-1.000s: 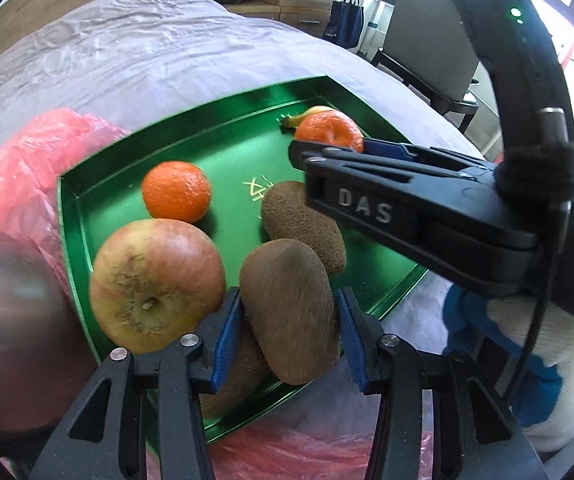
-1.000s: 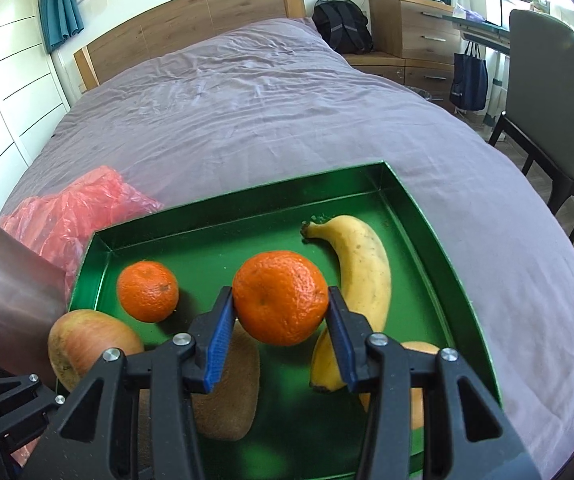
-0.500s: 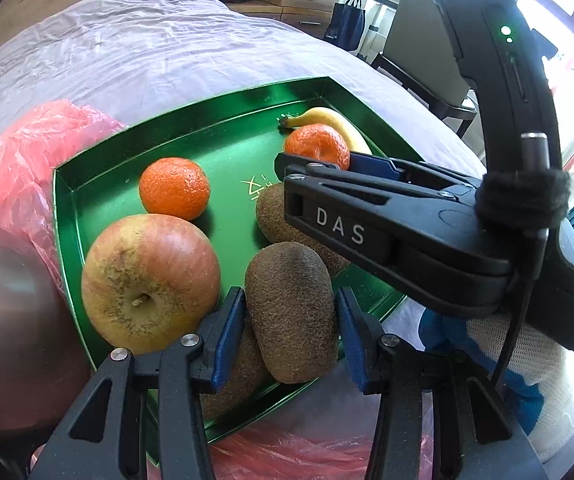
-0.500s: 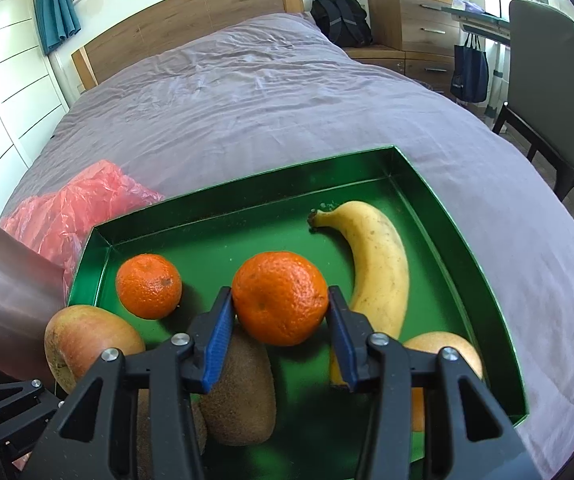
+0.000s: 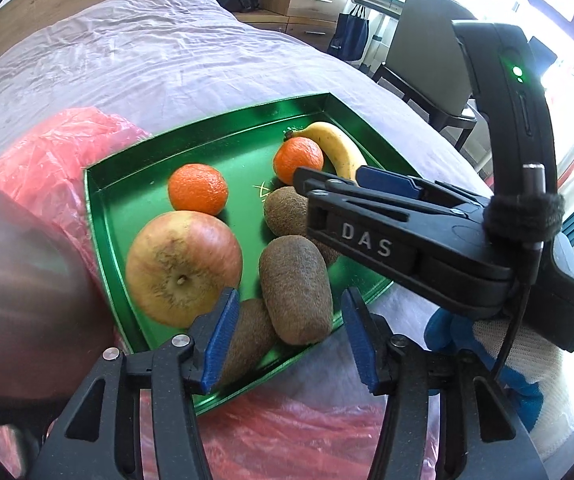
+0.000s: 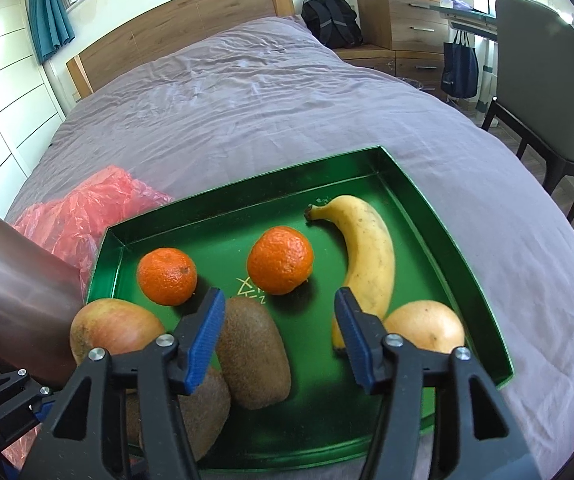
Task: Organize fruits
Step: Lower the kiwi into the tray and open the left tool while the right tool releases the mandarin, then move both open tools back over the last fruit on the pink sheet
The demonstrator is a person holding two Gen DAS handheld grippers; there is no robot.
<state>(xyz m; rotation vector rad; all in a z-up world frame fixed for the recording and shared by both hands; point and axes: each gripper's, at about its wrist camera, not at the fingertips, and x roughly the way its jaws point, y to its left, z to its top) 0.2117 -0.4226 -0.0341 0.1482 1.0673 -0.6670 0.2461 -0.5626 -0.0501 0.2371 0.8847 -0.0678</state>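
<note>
A green tray (image 6: 463,264) on the bed holds an apple (image 5: 183,268), two tangerines (image 6: 167,276) (image 6: 281,260), a banana (image 6: 367,256), three kiwis and a yellow-orange fruit (image 6: 425,326). My left gripper (image 5: 289,336) hovers over the tray's near corner with its jaws opening. A kiwi (image 5: 295,288) lies between them, leaning on another kiwi (image 5: 247,340), and the pads stand clear of it. My right gripper (image 6: 279,320) is opening too, with nothing in its jaws. The second tangerine rests on the tray just beyond its fingertips, beside the third kiwi (image 6: 253,356).
A crumpled pink plastic bag (image 6: 87,208) lies left of the tray and under its near edge. A shiny brown sleeve (image 6: 15,280) fills the left side. A gloved hand (image 5: 487,344) holds the right gripper. A chair (image 6: 539,80), drawers and a backpack stand beyond the bed.
The right gripper has let go of the tangerine, which now sits on the tray, and its jaws have spread. The left gripper has released the kiwi, widened and drawn back a little.
</note>
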